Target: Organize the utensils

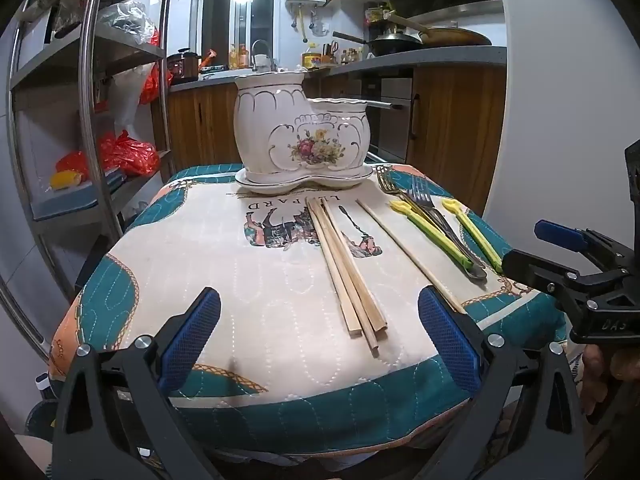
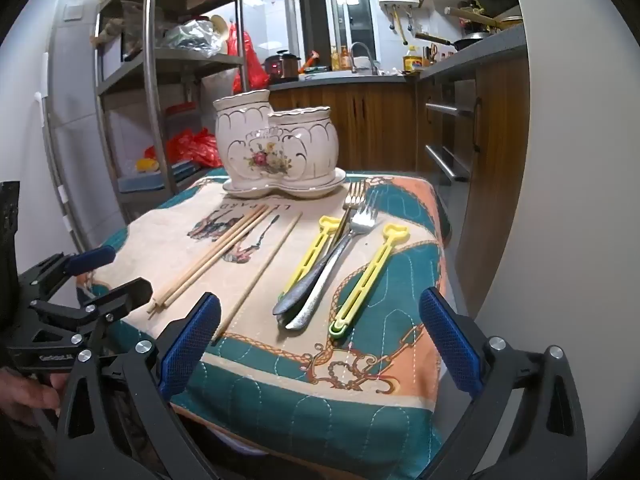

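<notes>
Hovering at the near edge: both grippers hang just short of the quilted teal, cream and orange cloth (image 1: 240, 288) that covers the small table.
Left gripper (image 1: 320, 340): black frame with blue mesh pads (image 1: 192, 340); jaws spread wide, nothing between them, poised nearer than the holder and in line with it.
Right gripper (image 2: 320, 340): same black and blue build; fingers (image 2: 452, 340) wide apart and empty, nearer than the holder and off to its right.
Landmark: white two-pot ceramic utensil holder with gold trim and a painted flower bouquet (image 1: 304, 132), upright on its matching white saucer (image 1: 300, 184) at the far edge of the cloth; taller pot on the left, shorter on the right.
Bundle of three pale wooden chopsticks (image 1: 344, 268): lying flat in front of the holder, touching one another, far tips pointing toward the saucer, near ends close to the left gripper.
Single wooden chopstick (image 1: 408, 252): in front of the holder and slightly right, apart from the bundle, its near end beside the left gripper's right pad.
Two steel forks (image 2: 340, 248): in front and to the right of the holder, handles overlapping, tines toward the saucer.
Yellow-and-green plastic clip stick (image 2: 310, 252): just left of the forks, touching or under them; I cannot tell which.
Second yellow-and-green clip stick (image 2: 370, 276): right of the forks, apart from them, farthest right of the holder.
Behind the holder: wooden kitchen cabinets (image 2: 372, 128) under a grey counter.
Left of the holder: metal shelving rack (image 2: 168, 80) with red plastic bags (image 2: 196, 148).
</notes>
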Available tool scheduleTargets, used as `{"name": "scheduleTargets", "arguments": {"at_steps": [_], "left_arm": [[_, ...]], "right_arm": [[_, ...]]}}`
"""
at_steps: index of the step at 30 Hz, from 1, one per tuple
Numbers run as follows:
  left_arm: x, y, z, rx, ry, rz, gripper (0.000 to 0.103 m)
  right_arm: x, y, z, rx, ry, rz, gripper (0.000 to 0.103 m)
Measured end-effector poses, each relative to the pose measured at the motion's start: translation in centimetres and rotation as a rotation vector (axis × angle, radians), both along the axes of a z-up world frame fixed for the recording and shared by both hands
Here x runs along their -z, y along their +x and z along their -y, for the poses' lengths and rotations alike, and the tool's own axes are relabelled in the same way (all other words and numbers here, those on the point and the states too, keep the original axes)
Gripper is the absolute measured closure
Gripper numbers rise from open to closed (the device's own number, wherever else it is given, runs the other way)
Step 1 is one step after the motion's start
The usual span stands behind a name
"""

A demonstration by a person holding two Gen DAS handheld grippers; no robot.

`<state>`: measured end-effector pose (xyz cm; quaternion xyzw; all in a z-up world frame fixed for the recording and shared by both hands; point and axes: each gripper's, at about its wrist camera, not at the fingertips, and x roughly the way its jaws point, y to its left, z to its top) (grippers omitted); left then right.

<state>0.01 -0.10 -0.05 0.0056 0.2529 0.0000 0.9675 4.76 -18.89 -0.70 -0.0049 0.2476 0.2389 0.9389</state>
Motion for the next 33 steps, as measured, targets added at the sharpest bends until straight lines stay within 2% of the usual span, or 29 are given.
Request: {"name": "scheduleTargets", "arguments": {"at_steps": [8, 13, 16, 33], "left_arm": [[0.2, 0.2, 0.2, -0.006, -0.001, -0.008, 0.005], [-0.9, -0.1, 1.1, 0.001, -0.006, 0.003, 0.005], [-0.2, -0.1, 0.0, 0.008, -0.017, 0.007, 0.005], [-0.2, -0.3, 0.0, 0.014, -0.016, 0.005, 0.005]], "right_arm": [[0.0, 0.0, -0.1, 0.000, -0.007, 0.004, 0.004], [0.0, 0.0, 0.0, 0.000, -0.007, 0.004, 0.004], [0.0, 0.0, -0.1, 0.001, -0.008, 0.004, 0.004], [-0.1, -0.1, -0.1, 0.000, -0.009, 0.004, 0.004]]}}
